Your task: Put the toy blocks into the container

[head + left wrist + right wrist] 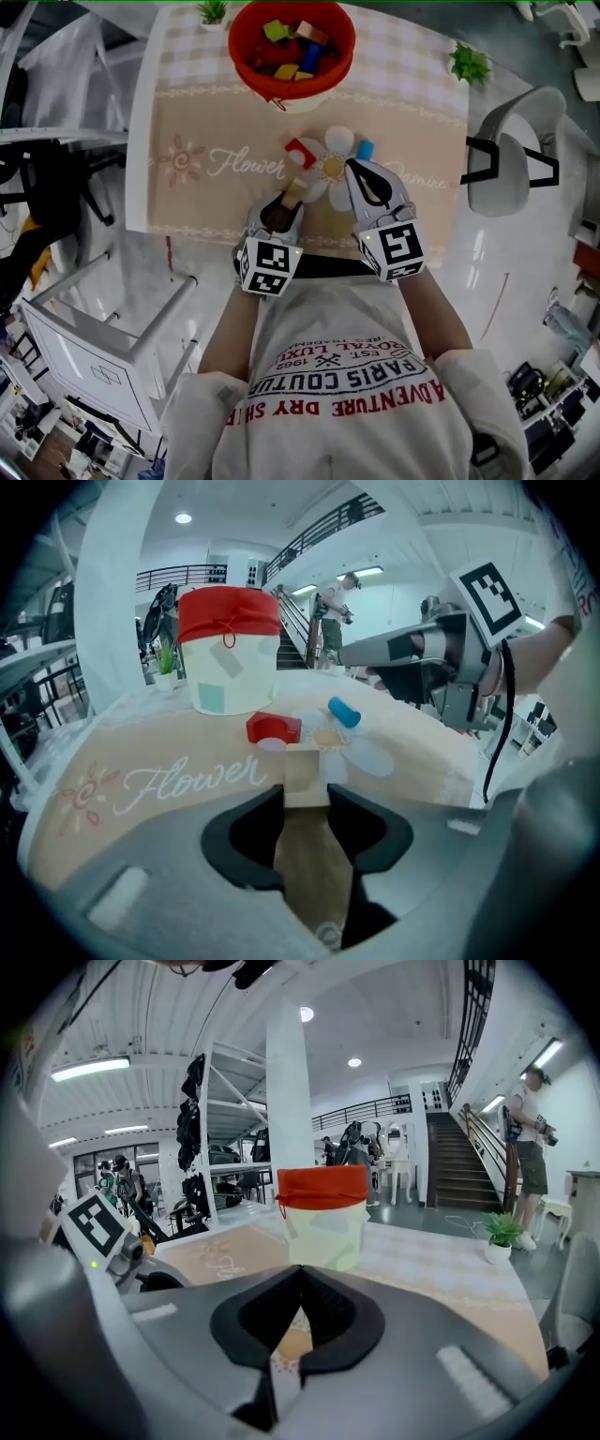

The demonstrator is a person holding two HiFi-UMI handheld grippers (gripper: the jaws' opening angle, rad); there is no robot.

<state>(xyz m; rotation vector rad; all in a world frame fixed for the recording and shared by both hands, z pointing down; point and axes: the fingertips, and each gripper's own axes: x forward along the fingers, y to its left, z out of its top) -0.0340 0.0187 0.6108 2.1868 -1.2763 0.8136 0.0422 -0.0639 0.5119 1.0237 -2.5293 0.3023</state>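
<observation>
Head view shows the left gripper (284,208) low over the tan mat (206,197) at the near side of the table. Its jaws pinch a wooden block (294,192) from both sides. Left gripper view shows this block (305,771) squeezed between the two dark pads, and it sticks out past the tips. The right gripper (359,173) is just to the right, and its jaws are pressed together with nothing in them. A red arch block (300,150) and a blue cylinder block (365,149) lie on the mat just beyond the grippers. The red container (240,42) stands at the far side, with many colored blocks inside.
</observation>
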